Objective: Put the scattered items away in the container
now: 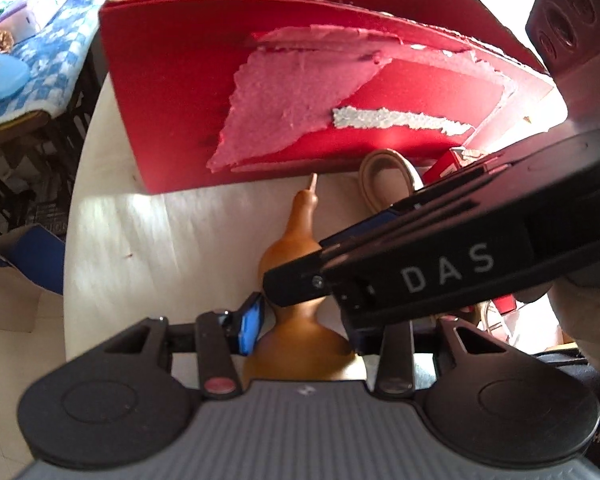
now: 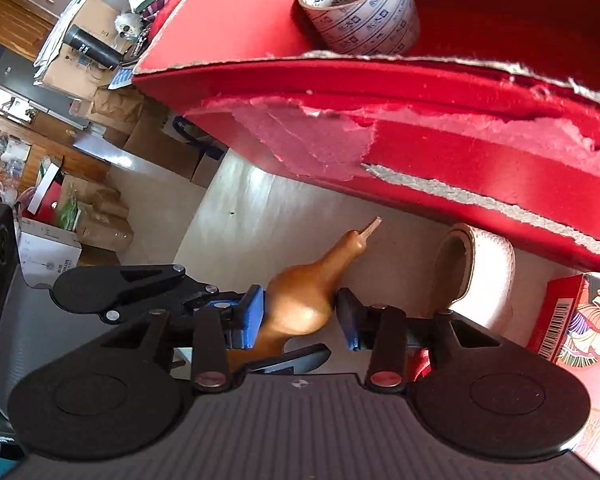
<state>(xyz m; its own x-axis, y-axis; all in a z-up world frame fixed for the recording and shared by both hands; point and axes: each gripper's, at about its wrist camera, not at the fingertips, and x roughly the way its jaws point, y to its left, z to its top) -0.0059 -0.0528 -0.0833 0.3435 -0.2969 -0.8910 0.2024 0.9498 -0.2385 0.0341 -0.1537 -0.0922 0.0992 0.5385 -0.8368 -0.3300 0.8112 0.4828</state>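
A brown gourd [image 1: 296, 240] lies on the pale table [image 1: 140, 240], its stem toward the torn red box [image 1: 172, 92]. My left gripper [image 1: 304, 320] is shut on its lower bulb: the blue left pad [image 1: 252, 324] presses it, and the other finger is hidden behind my right gripper [image 1: 296, 280], which reaches in from the right. In the right wrist view my right gripper [image 2: 300, 316] straddles the gourd [image 2: 300, 300] at its upper bulb, open, with the right pad [image 2: 348, 320] just off it. The left gripper [image 2: 268, 336] comes in from the left, lower down. A tape roll [image 2: 360, 12] sits inside the box [image 2: 480, 184].
A beige roll [image 2: 476, 272] stands on edge against the box wall, right of the gourd. A red patterned packet [image 2: 580, 320] lies at the right. The table's rounded edge [image 1: 72, 208] runs down the left, with cardboard boxes [image 2: 100, 216] on the floor beyond.
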